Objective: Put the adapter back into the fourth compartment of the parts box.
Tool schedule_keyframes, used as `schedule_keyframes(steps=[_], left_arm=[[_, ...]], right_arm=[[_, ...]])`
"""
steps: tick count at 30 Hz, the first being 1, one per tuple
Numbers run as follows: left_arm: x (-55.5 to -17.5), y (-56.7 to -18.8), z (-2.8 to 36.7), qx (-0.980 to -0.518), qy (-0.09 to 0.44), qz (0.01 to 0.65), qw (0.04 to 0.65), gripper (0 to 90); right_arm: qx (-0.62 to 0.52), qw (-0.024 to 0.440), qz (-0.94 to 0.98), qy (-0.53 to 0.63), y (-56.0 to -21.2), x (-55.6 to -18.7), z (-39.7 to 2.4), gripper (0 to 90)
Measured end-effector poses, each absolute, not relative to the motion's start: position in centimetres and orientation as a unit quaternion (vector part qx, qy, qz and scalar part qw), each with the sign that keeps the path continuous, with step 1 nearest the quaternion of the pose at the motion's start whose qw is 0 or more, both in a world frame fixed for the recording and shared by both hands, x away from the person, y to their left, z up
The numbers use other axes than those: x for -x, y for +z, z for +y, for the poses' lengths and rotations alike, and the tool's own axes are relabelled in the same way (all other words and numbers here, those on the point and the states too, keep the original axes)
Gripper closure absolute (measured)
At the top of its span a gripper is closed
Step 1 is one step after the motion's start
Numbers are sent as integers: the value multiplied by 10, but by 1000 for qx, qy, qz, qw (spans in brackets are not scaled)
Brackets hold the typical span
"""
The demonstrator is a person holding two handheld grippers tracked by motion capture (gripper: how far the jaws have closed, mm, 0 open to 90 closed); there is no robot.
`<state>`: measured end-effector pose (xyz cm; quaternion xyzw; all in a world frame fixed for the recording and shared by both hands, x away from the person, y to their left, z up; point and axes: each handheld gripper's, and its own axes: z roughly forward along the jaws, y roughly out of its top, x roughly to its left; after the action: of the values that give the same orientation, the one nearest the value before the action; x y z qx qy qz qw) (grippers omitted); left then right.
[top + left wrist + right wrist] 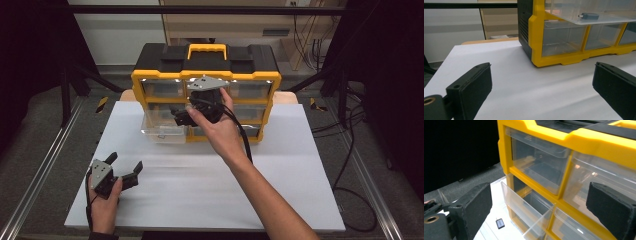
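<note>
Yellow and black, the box [205, 75] of clear drawers stands at the far side of the white table [280, 175]. One drawer [162, 125] on its left side, in the middle row, is pulled out. A small dark part [500, 223] lies on the drawer's clear floor; you can see it from below in the left gripper view [588, 16].

Your right gripper [192, 111] is up in front of the box, just beside the pulled-out drawer. Its jaws stand wide apart and hold nothing. In the right gripper view, the drawer sits between them, lower down.

Your left gripper [125, 167] rests low on the table, near its left front corner, well apart from the box. Its jaws are wide apart too, with bare table between them.
</note>
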<state>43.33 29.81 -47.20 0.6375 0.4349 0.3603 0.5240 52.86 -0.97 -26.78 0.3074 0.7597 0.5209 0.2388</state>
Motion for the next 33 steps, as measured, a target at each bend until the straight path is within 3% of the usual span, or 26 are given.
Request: schedule_keyframes(steps=[11,33], left_arm=[[-435,-475,295,-649,356,429,517,20],[-436,-472,297,-639,346,431,534,20]], right_arm=[[-312,222,748,542,-265,-519,-21,58],[-363,251,722,533,-259,-520,-81,50]])
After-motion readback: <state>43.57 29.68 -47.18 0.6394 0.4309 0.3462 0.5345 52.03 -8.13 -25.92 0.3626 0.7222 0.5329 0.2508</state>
